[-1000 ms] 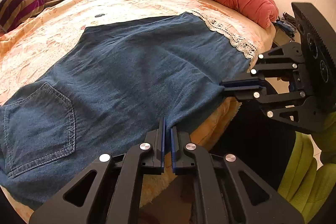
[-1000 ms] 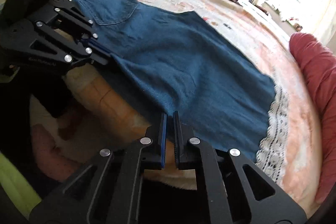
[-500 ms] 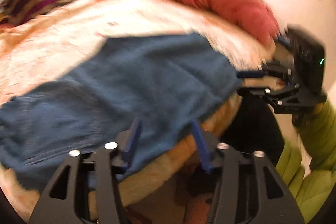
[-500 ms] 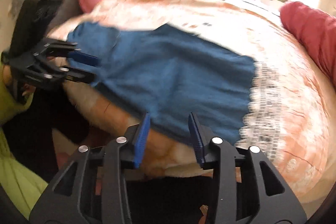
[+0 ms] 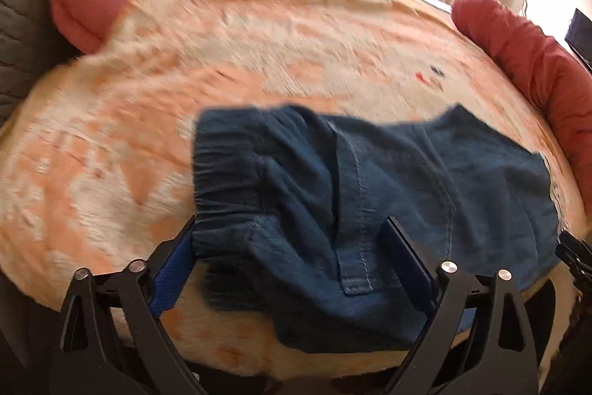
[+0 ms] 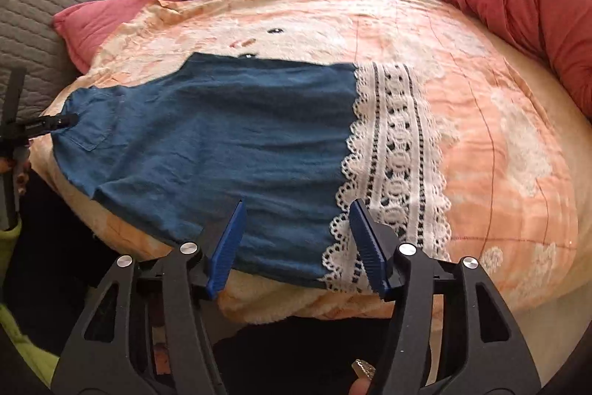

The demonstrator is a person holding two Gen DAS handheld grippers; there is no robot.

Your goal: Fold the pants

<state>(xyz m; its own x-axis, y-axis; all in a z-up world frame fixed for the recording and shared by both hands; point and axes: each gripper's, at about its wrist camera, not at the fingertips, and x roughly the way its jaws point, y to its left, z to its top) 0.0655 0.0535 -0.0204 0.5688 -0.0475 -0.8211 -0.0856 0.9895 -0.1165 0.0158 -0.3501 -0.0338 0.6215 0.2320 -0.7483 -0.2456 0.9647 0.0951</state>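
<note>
The jaws of the left gripper are spread wide and have just been opening; the waistband end of the pants lies between them, but the pads are not seen pressing on it. The jaws of the right gripper stand about half spread, also just opened, with the hem above the gap and nothing pinched. In the right wrist view the pants are laid flat across the near edge of the bed, the lace trim at three o'clock of the denim and the pocket at nine o'clock, where the other gripper's tip is seen just beside the cloth. The next fold is judged best begun by taking both ends squarely. Each gripper should be brought over a corner, all layers caught, and the jaws closed fully before any lift. The near edge overhangs the bed, so slipping off is a risk if the cloth is dragged. The red bolster at one o'clock is well apart.
</note>
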